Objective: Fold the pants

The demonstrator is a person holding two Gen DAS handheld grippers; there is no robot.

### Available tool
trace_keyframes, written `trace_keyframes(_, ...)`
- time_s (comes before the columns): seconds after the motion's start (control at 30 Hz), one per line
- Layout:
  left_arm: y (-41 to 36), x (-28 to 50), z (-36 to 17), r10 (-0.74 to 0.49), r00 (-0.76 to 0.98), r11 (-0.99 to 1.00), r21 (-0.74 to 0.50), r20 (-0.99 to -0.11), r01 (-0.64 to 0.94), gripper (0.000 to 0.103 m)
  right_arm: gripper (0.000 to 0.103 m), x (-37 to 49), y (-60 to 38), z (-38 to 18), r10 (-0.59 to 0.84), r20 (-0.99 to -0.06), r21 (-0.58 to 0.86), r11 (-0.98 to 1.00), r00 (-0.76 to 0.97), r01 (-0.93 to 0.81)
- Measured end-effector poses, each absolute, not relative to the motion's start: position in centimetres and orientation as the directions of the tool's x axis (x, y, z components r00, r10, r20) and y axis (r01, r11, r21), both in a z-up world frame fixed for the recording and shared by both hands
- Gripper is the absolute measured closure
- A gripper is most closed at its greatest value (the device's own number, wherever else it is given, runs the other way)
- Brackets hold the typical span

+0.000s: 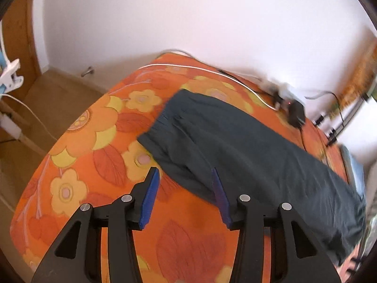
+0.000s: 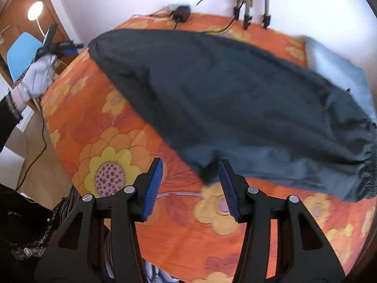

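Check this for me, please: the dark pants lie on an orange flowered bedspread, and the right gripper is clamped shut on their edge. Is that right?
Not quite. The right gripper is open, with nothing pinched between its blue pads, as the right wrist view shows. The rest is right: the dark pants lie on the orange flowered bedspread.

In the left wrist view, the pants (image 1: 247,146) run off toward the bed's (image 1: 94,165) right edge, where their far end smears into blur at the picture's rim. The black adapter (image 1: 295,113) and the white cable (image 1: 212,69) near the bed's far edge are smeared too, so their plugs cannot be made out. In the right wrist view, the gathered waistband (image 2: 367,165) is cut by the right edge. A light blue cloth (image 2: 334,66) lies partly under the pants, its shape hidden. The gloved hand (image 2: 40,75) at the bed's left corner is blurred; the device it grips cannot be read clearly.
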State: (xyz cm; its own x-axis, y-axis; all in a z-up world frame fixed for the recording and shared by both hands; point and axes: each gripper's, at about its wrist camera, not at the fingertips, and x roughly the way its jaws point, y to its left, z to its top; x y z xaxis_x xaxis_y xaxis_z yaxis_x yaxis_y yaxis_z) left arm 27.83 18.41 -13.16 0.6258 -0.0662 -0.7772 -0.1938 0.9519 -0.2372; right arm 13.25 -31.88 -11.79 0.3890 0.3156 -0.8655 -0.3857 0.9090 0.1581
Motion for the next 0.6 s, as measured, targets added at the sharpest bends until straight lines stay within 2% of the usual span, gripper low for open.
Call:
trace_keyframes(0.2,17.9,29.7,-14.6,-0.043,0.612,0.959,-0.204,-0.79,-0.195,0.058,0.052,13.9,-30.3,-13.7,0.214,-0.887,0.064,0.935,0.409,-0.35)
trace_keyframes(0.3,18.0,30.3,-15.1,-0.039,0.598,0.964,-0.188,-0.801,-0.189,0.058,0.057,14.5,-29.9,-14.6,0.16,-0.894,0.008,0.94,0.418,-0.342)
trace_keyframes(0.53,17.4,31.5,-16.3,-0.029,0.58,0.969,-0.166,-0.814,-0.185,0.058,0.074,14.8,-29.0,-16.0,0.069,-0.901,-0.095,0.932,0.429,-0.351)
trace_keyframes(0.6,17.2,31.7,-16.6,-0.022,0.574,0.971,-0.154,-0.818,-0.182,0.058,0.091,14.9,-28.7,-16.0,0.072,-0.899,-0.103,0.924,0.432,-0.368)
